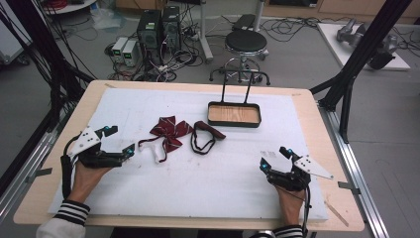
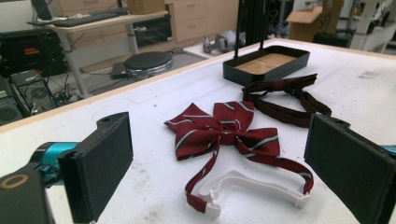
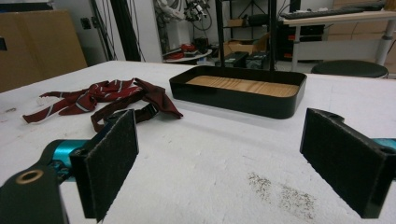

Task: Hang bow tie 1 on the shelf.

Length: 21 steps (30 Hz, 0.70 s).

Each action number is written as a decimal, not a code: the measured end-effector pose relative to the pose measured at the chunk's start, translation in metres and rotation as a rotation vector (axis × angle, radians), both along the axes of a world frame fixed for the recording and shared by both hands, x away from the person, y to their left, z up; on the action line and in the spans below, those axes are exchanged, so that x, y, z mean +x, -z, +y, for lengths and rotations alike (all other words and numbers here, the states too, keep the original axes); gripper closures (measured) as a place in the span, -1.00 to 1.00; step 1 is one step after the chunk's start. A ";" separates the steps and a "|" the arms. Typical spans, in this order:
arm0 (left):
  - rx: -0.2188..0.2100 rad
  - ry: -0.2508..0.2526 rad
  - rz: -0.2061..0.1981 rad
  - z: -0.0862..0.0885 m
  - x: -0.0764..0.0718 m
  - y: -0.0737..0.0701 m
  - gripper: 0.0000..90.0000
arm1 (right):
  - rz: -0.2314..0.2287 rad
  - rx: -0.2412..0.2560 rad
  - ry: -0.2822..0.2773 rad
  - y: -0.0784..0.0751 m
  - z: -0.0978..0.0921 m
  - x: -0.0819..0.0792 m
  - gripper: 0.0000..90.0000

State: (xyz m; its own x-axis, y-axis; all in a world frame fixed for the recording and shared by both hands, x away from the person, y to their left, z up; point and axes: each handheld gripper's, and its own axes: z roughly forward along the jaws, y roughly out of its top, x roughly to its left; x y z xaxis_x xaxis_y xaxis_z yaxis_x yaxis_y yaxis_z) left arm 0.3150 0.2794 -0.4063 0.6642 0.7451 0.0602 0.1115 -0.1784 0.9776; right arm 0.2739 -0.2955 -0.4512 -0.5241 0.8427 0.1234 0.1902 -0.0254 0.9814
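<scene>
A maroon striped bow tie [image 1: 168, 130] [image 2: 224, 128] [image 3: 88, 100] lies left of centre on the white mat, its white clip strap [image 1: 157, 151] [image 2: 252, 186] curled toward the near side. Just right of it rests a dark maroon tie [image 1: 204, 134] [image 2: 285, 100] [image 3: 149, 100] with a looped band. Behind them stands a black tray [image 1: 234, 124] [image 2: 261, 72] [image 3: 233, 100] with a wooden floor and an upright handle. My left gripper [image 1: 120, 140] [image 2: 224, 165] is open, just left of the striped tie and facing it. My right gripper [image 1: 275, 158] [image 3: 229, 163] is open at the mat's near right, holding nothing.
The white mat [image 1: 198, 183] covers most of the wooden table [image 1: 39, 193]. Beyond the far edge are a black stool [image 1: 245, 42] and computer towers [image 1: 158, 29] on the floor. Black frame posts [image 1: 366, 44] rise at the right.
</scene>
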 end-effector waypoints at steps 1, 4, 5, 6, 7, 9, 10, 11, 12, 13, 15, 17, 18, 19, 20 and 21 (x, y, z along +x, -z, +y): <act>0.011 0.004 0.003 -0.002 0.001 -0.003 -0.81 | -0.004 -0.003 -0.001 0.000 0.000 0.000 -0.76; 0.045 0.022 0.025 -0.007 0.006 -0.010 -0.81 | -0.005 -0.004 -0.002 0.000 0.000 0.000 -0.76; 0.057 0.029 0.030 -0.009 0.008 -0.012 -0.81 | -0.005 -0.004 -0.003 0.000 0.000 0.000 -0.76; 0.057 0.029 0.030 -0.009 0.008 -0.012 -0.81 | -0.005 -0.004 -0.003 0.000 0.000 0.000 -0.76; 0.073 0.042 0.041 -0.013 0.012 -0.016 -0.81 | -0.005 -0.004 -0.003 0.000 0.000 0.000 -0.76; 0.084 0.049 0.053 -0.017 0.017 -0.020 -0.81 | -0.008 -0.006 -0.002 0.000 0.000 0.000 -0.76; 0.084 0.049 0.053 -0.017 0.017 -0.020 -0.81 | -0.007 -0.005 -0.002 0.000 0.000 0.000 -0.76; 0.091 0.056 0.064 -0.022 0.021 -0.024 -0.81 | -0.006 -0.005 -0.002 0.000 0.000 0.000 -0.76; 0.098 0.057 0.070 -0.024 0.023 -0.026 -0.81 | -0.006 -0.004 -0.003 0.000 0.000 0.000 -0.76; 0.104 0.062 0.076 -0.027 0.026 -0.027 -0.81 | -0.005 -0.004 -0.003 0.000 0.000 0.000 -0.76; 0.124 0.065 0.092 -0.031 0.030 -0.029 -0.81 | -0.005 -0.003 -0.004 0.000 0.000 0.000 -0.76; 0.148 0.058 0.111 -0.037 0.034 -0.031 -0.81 | -0.001 -0.001 -0.002 0.000 0.000 0.000 -0.76; 0.162 0.057 0.123 -0.040 0.037 -0.033 -0.81 | -0.001 0.000 -0.003 0.000 0.000 0.000 -0.76; 0.175 0.057 0.132 -0.042 0.039 -0.034 -0.81 | -0.002 0.000 -0.003 0.000 0.000 0.000 -0.76; 0.185 0.059 0.141 -0.044 0.041 -0.034 -0.81 | -0.001 0.000 -0.002 0.000 0.000 0.000 -0.76; 0.193 0.065 0.151 -0.046 0.044 -0.035 -0.81 | -0.002 0.000 -0.003 0.000 0.000 0.000 -0.76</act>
